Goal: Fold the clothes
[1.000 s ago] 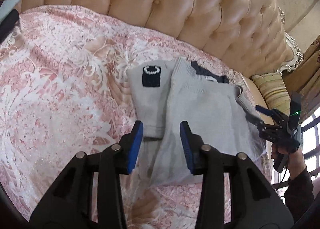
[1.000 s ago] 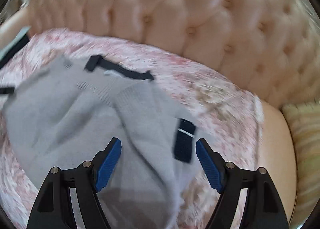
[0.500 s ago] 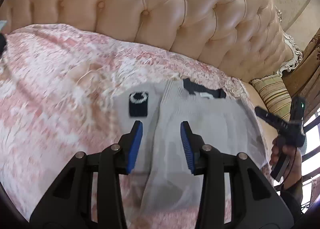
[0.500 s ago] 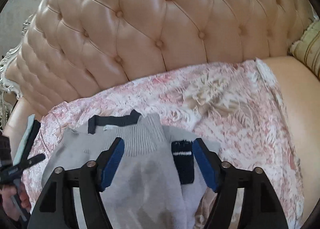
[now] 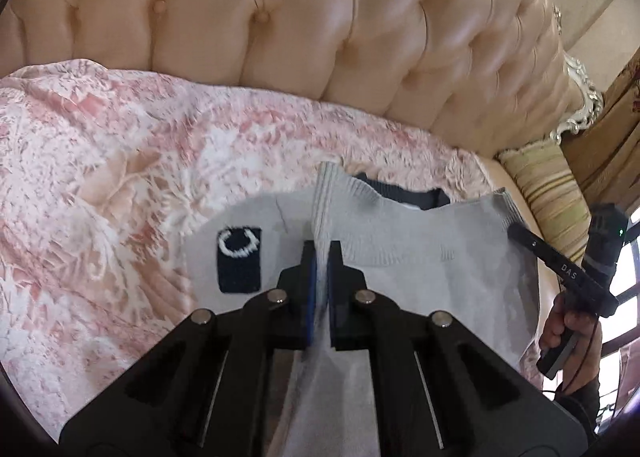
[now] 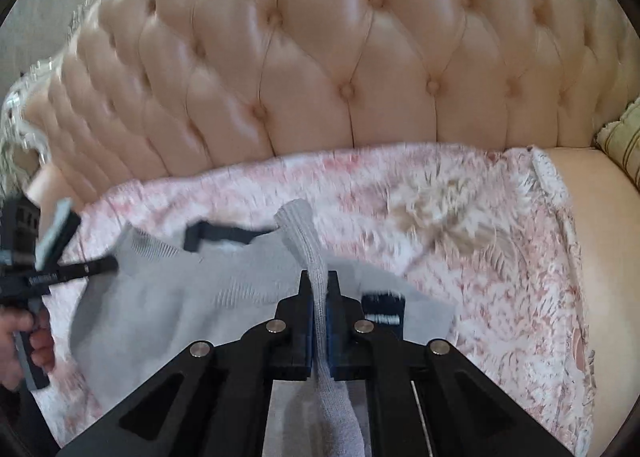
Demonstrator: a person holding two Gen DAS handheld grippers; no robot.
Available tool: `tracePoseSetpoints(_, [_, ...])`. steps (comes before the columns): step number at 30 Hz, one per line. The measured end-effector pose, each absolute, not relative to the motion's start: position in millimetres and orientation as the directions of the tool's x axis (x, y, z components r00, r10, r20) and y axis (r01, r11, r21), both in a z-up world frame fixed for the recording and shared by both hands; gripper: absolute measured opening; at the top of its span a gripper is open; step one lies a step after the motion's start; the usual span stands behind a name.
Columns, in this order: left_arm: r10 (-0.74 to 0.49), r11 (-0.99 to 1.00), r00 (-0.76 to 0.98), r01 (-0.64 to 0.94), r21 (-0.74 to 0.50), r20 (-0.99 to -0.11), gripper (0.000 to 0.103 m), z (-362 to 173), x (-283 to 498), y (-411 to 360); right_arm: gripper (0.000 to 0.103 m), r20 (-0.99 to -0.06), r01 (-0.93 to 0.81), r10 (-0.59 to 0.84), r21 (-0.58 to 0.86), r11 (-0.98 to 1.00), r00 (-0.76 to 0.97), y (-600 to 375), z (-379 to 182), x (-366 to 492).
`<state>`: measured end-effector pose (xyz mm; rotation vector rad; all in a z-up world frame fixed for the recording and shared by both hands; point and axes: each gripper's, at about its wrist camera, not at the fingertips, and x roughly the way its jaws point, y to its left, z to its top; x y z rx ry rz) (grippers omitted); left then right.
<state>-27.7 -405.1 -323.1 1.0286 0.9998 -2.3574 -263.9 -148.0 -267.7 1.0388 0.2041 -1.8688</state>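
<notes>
Meanwhile, a grey sweater lies on a pink flowered blanket spread over a tufted cream sofa, both pairs of tongs having just snapped closed on its knit. In the left wrist view, the left tongs at 6 o'clock are clenched on a ribbed fold of the sweater that runs up toward 12 o'clock; a dark patch with a white ring sits at their 9 o'clock, and the dark collar shows at 1 o'clock. At 3 o'clock a hand holds the right tongs' handle, beside a striped cushion. In the right wrist view, the right tongs are clenched on a ribbed strip of the sweater that rises between them toward 12 o'clock, a dark label just at their 3 o'clock. The other hand appears at 9 o'clock.
</notes>
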Motion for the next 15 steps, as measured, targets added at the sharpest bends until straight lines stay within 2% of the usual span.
tracePoseSetpoints(2, [-0.061, -0.677, -0.641, 0.590, -0.440, -0.765, 0.006, -327.6, -32.2, -408.5, 0.005, -0.729, 0.786, -0.667, 0.317, -0.531, -0.156, -148.8, -273.2, -270.4])
tracePoseSetpoints(4, [-0.060, -0.692, -0.585, 0.608, -0.389, -0.809, 0.008, -337.4, -41.6, -407.9, 0.005, -0.764, 0.777, -0.627, 0.299, -0.554, -0.152, -153.3, -284.4, -272.3])
tracePoseSetpoints(6, [-0.131, -0.722, -0.516, 0.635, -0.276, -0.846, 0.030, -338.6, -45.3, -401.1, 0.009, -0.797, 0.765, -0.584, 0.279, -0.580, -0.153, -157.4, -295.3, -273.7])
tracePoseSetpoints(7, [-0.180, -0.729, -0.505, 0.645, -0.230, -0.844, 0.036, -332.3, -42.7, -396.3, 0.009, -0.799, 0.762, -0.580, 0.275, -0.586, -0.157, -156.5, -294.4, -273.8])
tracePoseSetpoints(8, [-0.228, -0.733, -0.492, 0.654, -0.184, -0.840, 0.049, -325.9, -40.1, -391.4, 0.014, -0.800, 0.760, -0.577, 0.272, -0.591, -0.163, -155.2, -292.6, -273.7])
tracePoseSetpoints(9, [-0.276, -0.735, -0.480, 0.663, -0.138, -0.833, 0.054, -319.5, -37.4, -386.5, 0.026, -0.801, 0.757, -0.575, 0.268, -0.595, -0.168, -153.8, -290.8, -273.6])
tracePoseSetpoints(11, [-0.344, -0.741, -0.460, 0.668, -0.064, -0.819, 0.055, -308.0, -33.0, -378.4, 0.064, -0.787, 0.752, -0.585, 0.264, -0.604, -0.194, -148.5, -284.4, -273.3])
tracePoseSetpoints(13, [-0.378, -0.754, -0.454, 0.657, -0.017, -0.807, 0.057, -299.3, -30.3, -370.2, 0.072, -0.767, 0.748, -0.606, 0.271, -0.605, -0.212, -144.1, -279.0, -272.4])
tracePoseSetpoints(15, [-0.374, -0.759, -0.448, 0.651, -0.009, -0.812, 0.059, -301.5, -32.4, -368.3, 0.072, -0.771, 0.752, -0.606, 0.278, -0.598, -0.197, -145.4, -280.0, -271.6])
